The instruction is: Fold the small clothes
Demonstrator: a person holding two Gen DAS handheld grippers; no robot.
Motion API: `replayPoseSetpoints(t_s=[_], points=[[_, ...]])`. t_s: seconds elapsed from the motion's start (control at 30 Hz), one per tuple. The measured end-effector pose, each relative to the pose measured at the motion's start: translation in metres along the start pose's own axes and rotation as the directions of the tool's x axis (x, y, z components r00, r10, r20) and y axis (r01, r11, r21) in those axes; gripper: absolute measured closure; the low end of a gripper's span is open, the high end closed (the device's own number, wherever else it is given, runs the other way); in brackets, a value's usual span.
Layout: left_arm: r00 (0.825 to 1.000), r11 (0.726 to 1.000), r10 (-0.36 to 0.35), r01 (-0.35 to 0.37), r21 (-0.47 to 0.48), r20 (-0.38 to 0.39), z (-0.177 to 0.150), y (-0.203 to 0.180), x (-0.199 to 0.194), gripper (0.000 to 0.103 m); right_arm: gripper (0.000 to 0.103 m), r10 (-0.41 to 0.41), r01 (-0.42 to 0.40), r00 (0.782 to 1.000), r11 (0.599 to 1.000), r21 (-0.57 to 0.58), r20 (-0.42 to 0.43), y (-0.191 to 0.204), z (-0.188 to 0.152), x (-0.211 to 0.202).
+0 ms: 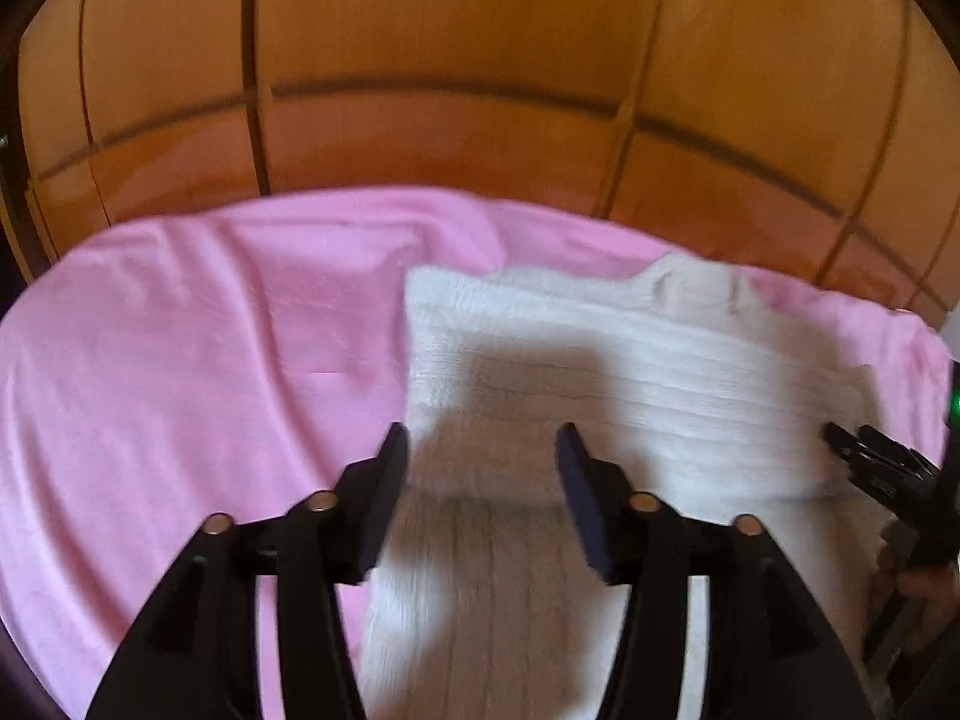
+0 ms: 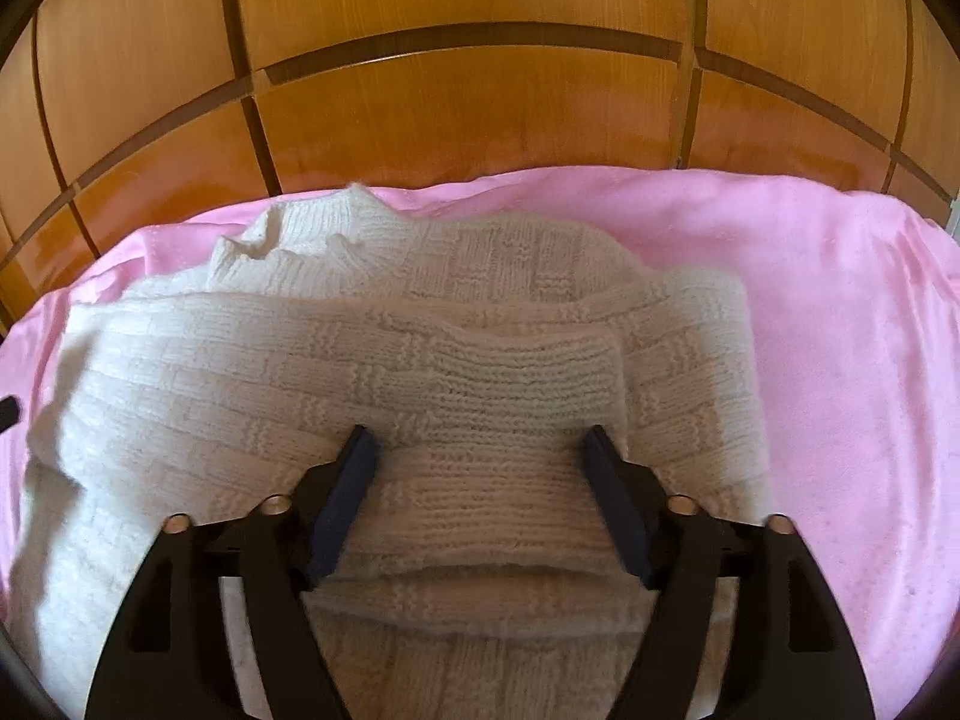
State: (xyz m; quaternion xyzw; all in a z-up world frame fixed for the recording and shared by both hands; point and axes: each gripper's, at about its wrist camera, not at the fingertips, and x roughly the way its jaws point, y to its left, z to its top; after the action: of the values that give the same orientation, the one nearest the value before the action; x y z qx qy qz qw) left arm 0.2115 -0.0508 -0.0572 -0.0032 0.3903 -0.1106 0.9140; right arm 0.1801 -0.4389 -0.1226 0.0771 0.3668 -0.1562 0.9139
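Observation:
A small white knitted sweater point(image 2: 384, 372) lies on a pink cloth point(image 2: 840, 324), its collar at the far side and a sleeve folded across the body. It also shows in the left wrist view point(image 1: 630, 372), blurred. My left gripper point(image 1: 480, 450) is open and empty just above the sweater's left edge. My right gripper point(image 2: 480, 450) is open and empty over the folded sleeve cuff. The right gripper also shows at the right edge of the left wrist view point(image 1: 840, 441).
The pink cloth point(image 1: 180, 360) covers the surface under the sweater. Behind it stands a brown wooden panelled wall point(image 2: 480, 90), also in the left wrist view point(image 1: 450, 60).

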Motion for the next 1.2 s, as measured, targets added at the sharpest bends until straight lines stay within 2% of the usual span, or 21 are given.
replayPoseSetpoints(t_s=[0.13, 0.4, 0.5, 0.67, 0.83, 1.2], points=[[0.999, 1.000, 0.003, -0.005, 0.030, 0.045, -0.011, -0.003, -0.039, 0.040, 0.017, 0.046, -0.046, 0.999, 0.997, 0.058, -0.006, -0.003, -0.011, -0.027], [1.000, 1.000, -0.013, 0.013, 0.003, 0.019, -0.044, 0.003, -0.074, 0.039, 0.016, 0.048, -0.044, 0.995, 0.998, 0.045, -0.088, -0.004, -0.063, -0.064], [1.000, 1.000, -0.014, 0.014, -0.004, 0.013, -0.053, 0.008, -0.082, 0.037, 0.016, 0.055, -0.050, 0.990, 0.998, 0.042, -0.127, -0.006, -0.083, -0.074], [1.000, 1.000, -0.019, 0.019, -0.019, 0.001, -0.070, 0.014, -0.092, 0.037, 0.013, 0.050, -0.049, 0.988, 0.999, 0.013, -0.143, -0.005, -0.108, -0.092], [1.000, 1.000, -0.016, 0.016, -0.014, -0.012, -0.083, 0.019, -0.097, 0.037, 0.013, 0.062, -0.059, 0.986, 0.998, 0.028, -0.156, -0.014, -0.119, -0.109], [0.999, 1.000, -0.012, 0.011, -0.017, -0.037, -0.106, 0.032, -0.104, 0.037, 0.013, 0.023, -0.007, 0.988, 0.995, 0.103, -0.153, -0.051, -0.140, -0.145]])
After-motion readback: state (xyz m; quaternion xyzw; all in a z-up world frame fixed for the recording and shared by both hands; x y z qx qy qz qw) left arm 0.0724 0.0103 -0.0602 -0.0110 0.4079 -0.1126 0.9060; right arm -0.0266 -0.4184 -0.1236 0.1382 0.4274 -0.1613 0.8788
